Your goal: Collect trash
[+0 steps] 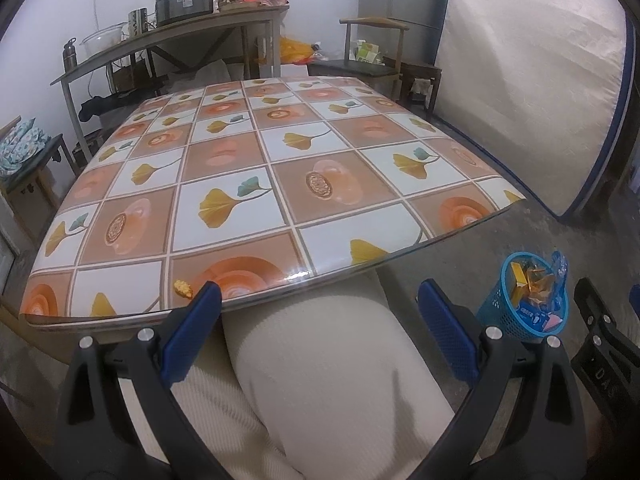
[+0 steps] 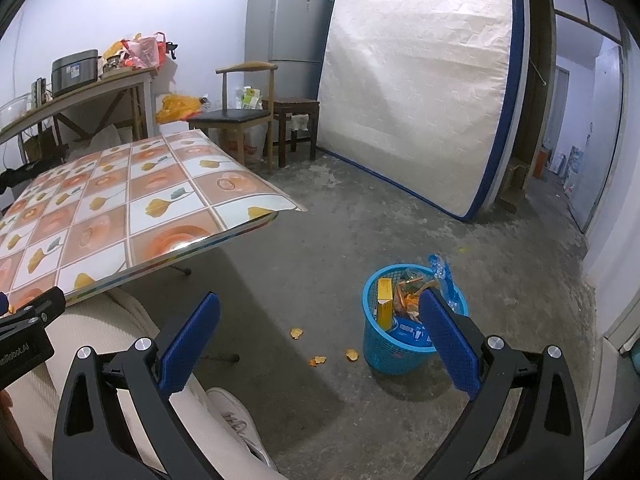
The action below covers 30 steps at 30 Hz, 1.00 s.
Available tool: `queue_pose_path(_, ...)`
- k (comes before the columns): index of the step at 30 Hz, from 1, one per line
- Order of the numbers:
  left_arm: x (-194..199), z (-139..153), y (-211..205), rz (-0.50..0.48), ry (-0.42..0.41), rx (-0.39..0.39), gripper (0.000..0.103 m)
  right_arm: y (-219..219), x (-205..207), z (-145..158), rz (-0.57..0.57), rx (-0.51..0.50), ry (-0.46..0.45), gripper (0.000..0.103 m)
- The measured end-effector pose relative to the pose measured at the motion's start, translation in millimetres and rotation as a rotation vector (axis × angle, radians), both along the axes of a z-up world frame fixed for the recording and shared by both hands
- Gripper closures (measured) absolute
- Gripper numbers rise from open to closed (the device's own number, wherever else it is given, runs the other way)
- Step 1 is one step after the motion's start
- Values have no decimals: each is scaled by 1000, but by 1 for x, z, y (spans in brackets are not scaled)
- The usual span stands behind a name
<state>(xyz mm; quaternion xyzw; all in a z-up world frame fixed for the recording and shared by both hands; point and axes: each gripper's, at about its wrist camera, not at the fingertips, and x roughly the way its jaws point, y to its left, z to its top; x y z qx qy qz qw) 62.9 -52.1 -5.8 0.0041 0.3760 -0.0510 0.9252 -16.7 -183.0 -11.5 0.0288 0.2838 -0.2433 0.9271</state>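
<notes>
A blue mesh trash basket (image 2: 390, 350) stands on the concrete floor, filled with wrappers and a yellow box; it also shows at the right in the left wrist view, trash basket (image 1: 506, 314). Three orange peel scraps (image 2: 296, 333) lie on the floor left of it. One orange scrap (image 1: 183, 287) sits on the near edge of the tiled-pattern table (image 1: 256, 168). My left gripper (image 1: 320, 294) is open and empty above a person's lap, just short of the table edge. My right gripper (image 2: 319, 306) is open and empty above the floor, its right finger overlapping the basket.
A person's light trousers (image 1: 328, 372) and white shoe (image 2: 236, 420) fill the foreground. A mattress (image 2: 420, 80) leans on the far wall beside a fridge (image 2: 288, 28), a wooden chair (image 2: 236, 116) and a stool (image 2: 294, 120). A cluttered side table (image 1: 168, 36) stands behind.
</notes>
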Motion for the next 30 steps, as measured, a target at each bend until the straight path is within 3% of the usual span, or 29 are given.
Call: queue_pose_path(30, 2, 0, 5, 46, 7, -5, 8, -2, 0, 5, 19, -9, -4, 6)
